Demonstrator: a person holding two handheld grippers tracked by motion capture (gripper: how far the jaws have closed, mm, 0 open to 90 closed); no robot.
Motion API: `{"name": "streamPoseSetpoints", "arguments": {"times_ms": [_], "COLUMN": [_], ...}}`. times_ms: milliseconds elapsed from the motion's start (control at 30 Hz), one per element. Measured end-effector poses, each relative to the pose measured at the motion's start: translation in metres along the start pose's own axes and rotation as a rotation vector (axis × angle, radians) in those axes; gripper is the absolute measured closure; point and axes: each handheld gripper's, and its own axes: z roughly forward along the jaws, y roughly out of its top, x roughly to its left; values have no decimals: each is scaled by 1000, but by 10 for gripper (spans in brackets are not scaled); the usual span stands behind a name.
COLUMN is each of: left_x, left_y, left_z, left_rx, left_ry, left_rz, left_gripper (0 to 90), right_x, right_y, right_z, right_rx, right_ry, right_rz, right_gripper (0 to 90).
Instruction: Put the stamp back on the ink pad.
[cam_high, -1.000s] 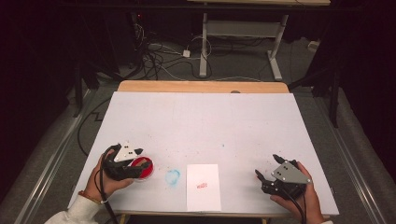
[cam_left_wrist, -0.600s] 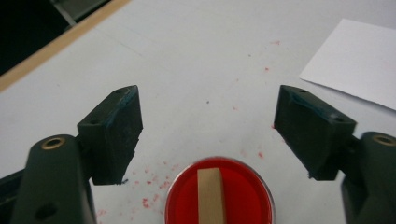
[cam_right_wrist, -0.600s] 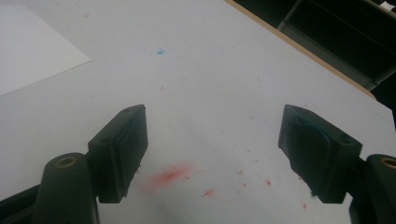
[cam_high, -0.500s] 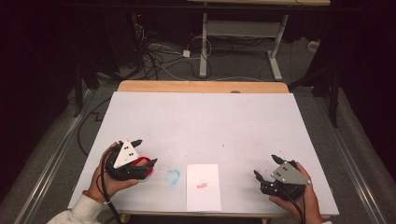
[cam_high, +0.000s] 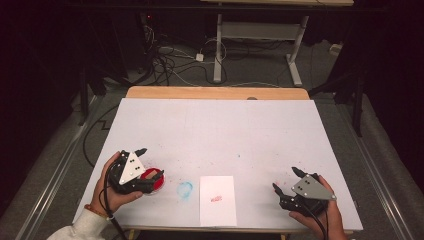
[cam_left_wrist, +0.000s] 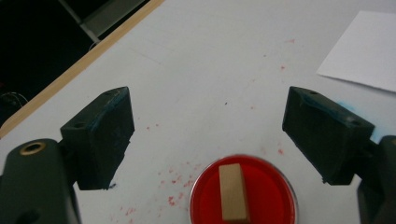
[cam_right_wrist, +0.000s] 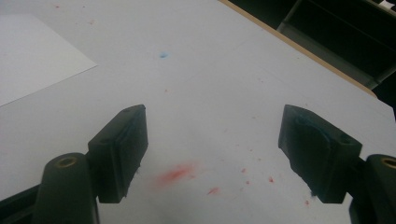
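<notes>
Even overhead light keeps the white rectangular desk (cam_high: 220, 135) bright and free of glare, while the floor behind lies in deep dark. Shadows are faint, and both gripper views look soft, slightly blurred at the bottom edge.

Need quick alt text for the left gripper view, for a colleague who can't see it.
The left gripper has just opened; its black jaws stand wide, nothing between the pads, above a round red ink pad with a wooden stamp lying on it. White paper lies upper right on the ink-speckled table.
</notes>
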Motion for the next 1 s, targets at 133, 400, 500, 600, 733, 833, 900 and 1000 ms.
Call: {"name": "streamPoseSetpoints", "arguments": {"times_ms": [133, 400, 500, 600, 733, 833, 900, 1000], "left_x": [1, -1, -2, -4, -5, -7, -9, -13], "left_y": [-8, -22, -28, -33, -38, -43, -46, -52], "left_z": [-3, -7, -6, -6, -7, -7, -6, -3], "left_rx": [-1, -19, -11, 2, 6, 14, 22, 54], "left_ry": [3, -2, 1, -1, -7, -15, -22, -39], "left_rz": [-5, -12, -18, -17, -25, -31, -33, -20], "left_gripper": [164, 164, 164, 164, 163, 163, 163, 163], "right_x": [1, 3, 3, 3, 4, 4, 4, 3], "right_y": [0, -1, -1, -2, -3, -3, -4, -5], "right_z": [-1, -2, -3, -4, -5, -5, -4, -3], "right_rx": [2, 7, 11, 10, 13, 13, 14, 17], "right_ry": [-4, -7, -5, -7, -8, -9, -9, -4], "right_rz": [-2, 0, -2, 4, 4, 9, 11, 6], "right_gripper": [246, 246, 246, 246, 246, 246, 246, 246]}}
